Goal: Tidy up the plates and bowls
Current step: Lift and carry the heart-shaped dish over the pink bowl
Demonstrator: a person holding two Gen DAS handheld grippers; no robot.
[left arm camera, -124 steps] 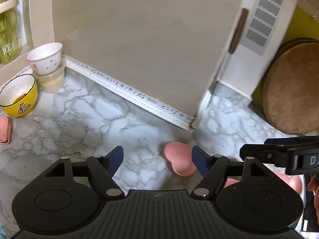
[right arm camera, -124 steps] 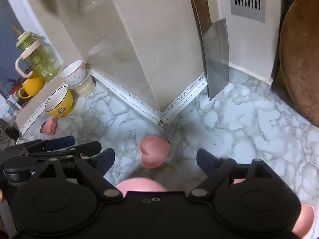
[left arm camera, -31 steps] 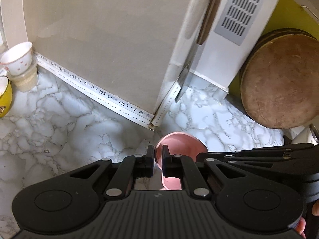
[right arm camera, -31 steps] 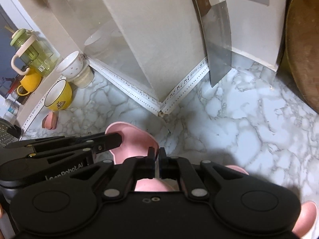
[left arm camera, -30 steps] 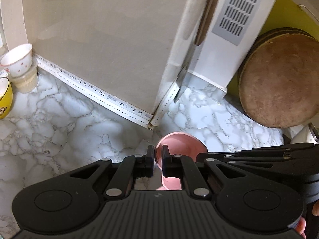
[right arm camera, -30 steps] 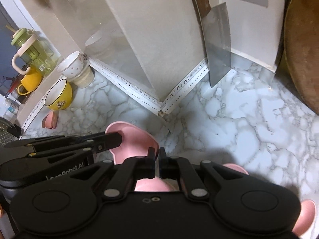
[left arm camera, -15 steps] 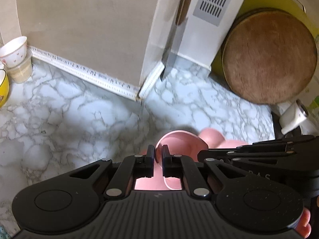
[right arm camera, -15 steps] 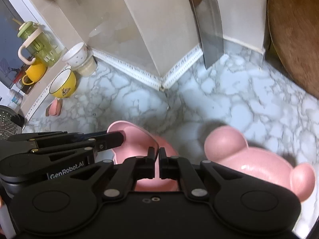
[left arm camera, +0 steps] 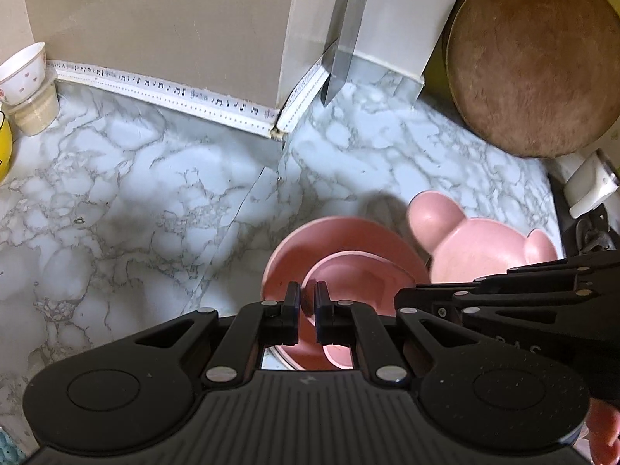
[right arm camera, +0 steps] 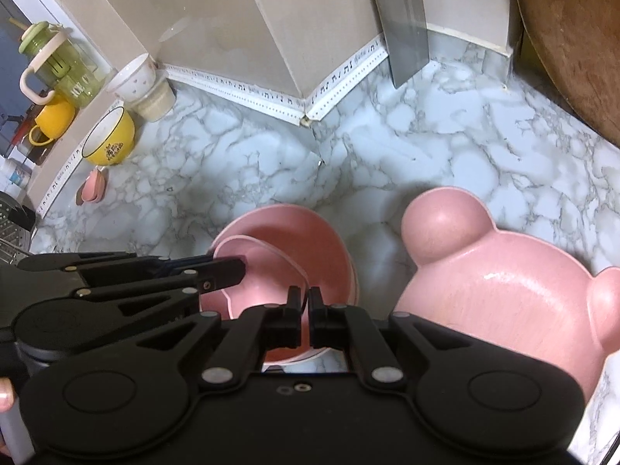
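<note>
Pinched rims: both the left hand-held gripper [left arm camera: 307, 302] and the right hand-held gripper [right arm camera: 306, 306] now hold the heart bowl [right arm camera: 255, 271] inside the round bowl [left arm camera: 341, 236], no longer above bare surface [left arm camera: 155, 193]. Nesting looks nearly done; bear plate [right arm camera: 503, 271] waits beyond.

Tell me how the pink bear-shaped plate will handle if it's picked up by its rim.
The bear-shaped plate looks rigid and probably light, like moulded plastic. Its glossy surface may slip in a pinch. Being wide and shallow, it would likely tilt when held by one edge.
</note>
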